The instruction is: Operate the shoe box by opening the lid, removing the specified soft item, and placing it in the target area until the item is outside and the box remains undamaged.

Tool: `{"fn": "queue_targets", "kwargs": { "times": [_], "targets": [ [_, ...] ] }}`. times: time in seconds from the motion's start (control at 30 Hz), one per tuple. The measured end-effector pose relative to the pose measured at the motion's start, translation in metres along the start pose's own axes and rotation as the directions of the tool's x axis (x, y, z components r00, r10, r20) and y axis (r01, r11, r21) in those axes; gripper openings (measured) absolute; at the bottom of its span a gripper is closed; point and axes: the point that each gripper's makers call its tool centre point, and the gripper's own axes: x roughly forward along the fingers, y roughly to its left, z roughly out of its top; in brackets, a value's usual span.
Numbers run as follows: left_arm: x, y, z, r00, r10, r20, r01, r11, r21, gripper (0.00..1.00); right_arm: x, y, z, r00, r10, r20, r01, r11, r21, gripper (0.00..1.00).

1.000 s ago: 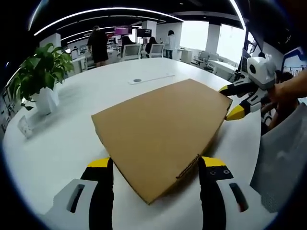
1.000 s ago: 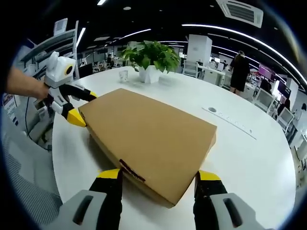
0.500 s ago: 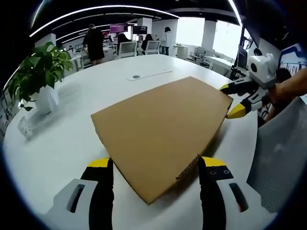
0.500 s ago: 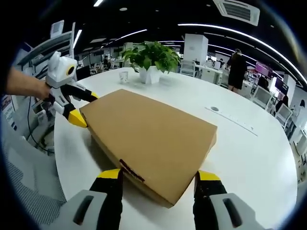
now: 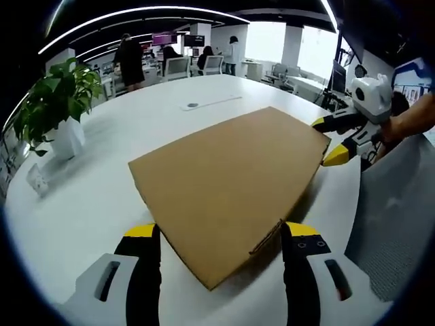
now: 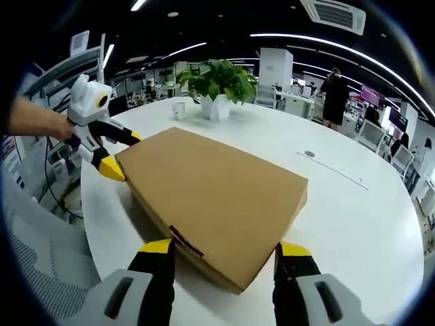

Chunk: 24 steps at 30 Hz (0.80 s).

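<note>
Nothing has moved since the earlier frames apart from slight camera drift. The shoe box (image 5: 228, 187), flat matte brown cardboard with lid closed, lies on the smooth white round counter (image 5: 88, 197). The left gripper (image 5: 221, 234) and right gripper (image 6: 221, 251) each straddle a box corner, fingers spread, not clamping. A leafy potted plant (image 6: 216, 85) stands well apart.

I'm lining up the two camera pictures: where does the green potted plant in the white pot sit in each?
Left gripper view: green potted plant in the white pot at the left edge, beyond the closed brown cardboard shoe box.
Right gripper view: the plant at top centre, behind the box.
Shared landmark: the round white table.
</note>
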Motion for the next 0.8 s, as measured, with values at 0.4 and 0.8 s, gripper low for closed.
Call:
{"fn": "queue_targets", "kwargs": {
  "times": [0.4, 0.8],
  "targets": [
    [-0.009, 0.002, -0.009, 1.000, -0.003, -0.005, 0.003, 1.000, 0.012, 0.75, -0.003, 0.014, -0.002, 1.000, -0.006, 0.003, 0.006, 1.000, 0.008, 0.56],
    [-0.010, 0.003, -0.011, 1.000, 0.013, 0.025, -0.014, 1.000, 0.009, 0.76, -0.004, 0.014, -0.003, 1.000, -0.004, 0.026, 0.004, 1.000, 0.001, 0.57]
  ]
}}
